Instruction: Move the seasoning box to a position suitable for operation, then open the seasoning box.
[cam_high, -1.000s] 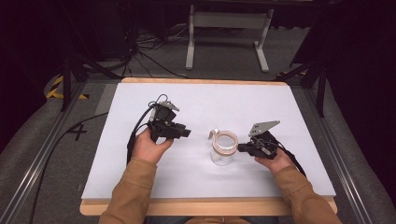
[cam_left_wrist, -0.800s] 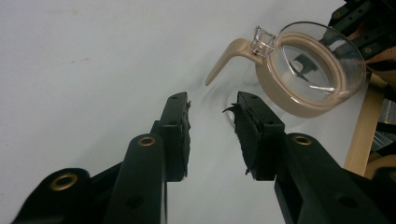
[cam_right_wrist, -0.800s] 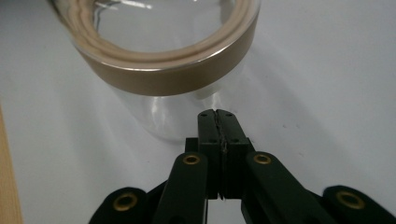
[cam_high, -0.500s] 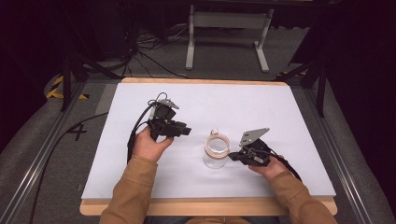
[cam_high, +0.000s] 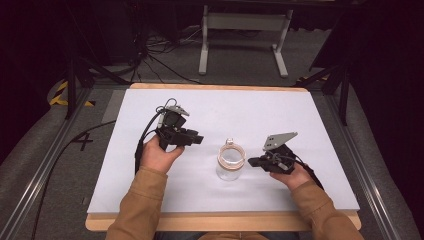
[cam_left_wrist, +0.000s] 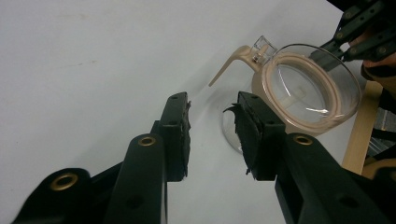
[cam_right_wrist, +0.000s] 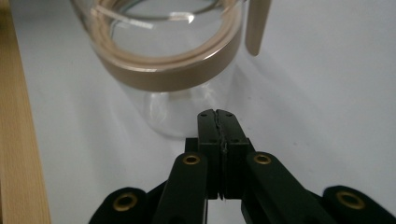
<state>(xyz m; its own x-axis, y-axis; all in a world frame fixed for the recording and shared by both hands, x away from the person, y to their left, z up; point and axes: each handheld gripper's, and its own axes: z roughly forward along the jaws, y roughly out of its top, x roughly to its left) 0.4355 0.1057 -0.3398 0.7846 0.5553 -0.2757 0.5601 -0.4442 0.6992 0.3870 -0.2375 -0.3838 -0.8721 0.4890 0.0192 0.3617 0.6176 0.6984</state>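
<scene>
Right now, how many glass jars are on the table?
1. A single clear glass jar with a tan collar stands upright near the middle of the white table, between the open left gripper and the shut right gripper.

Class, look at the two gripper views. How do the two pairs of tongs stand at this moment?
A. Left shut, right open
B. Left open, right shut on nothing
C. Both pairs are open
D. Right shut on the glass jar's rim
B: the left tongs show a clear gap, while the right tongs are pressed together, empty, just short of the glass jar.
</scene>
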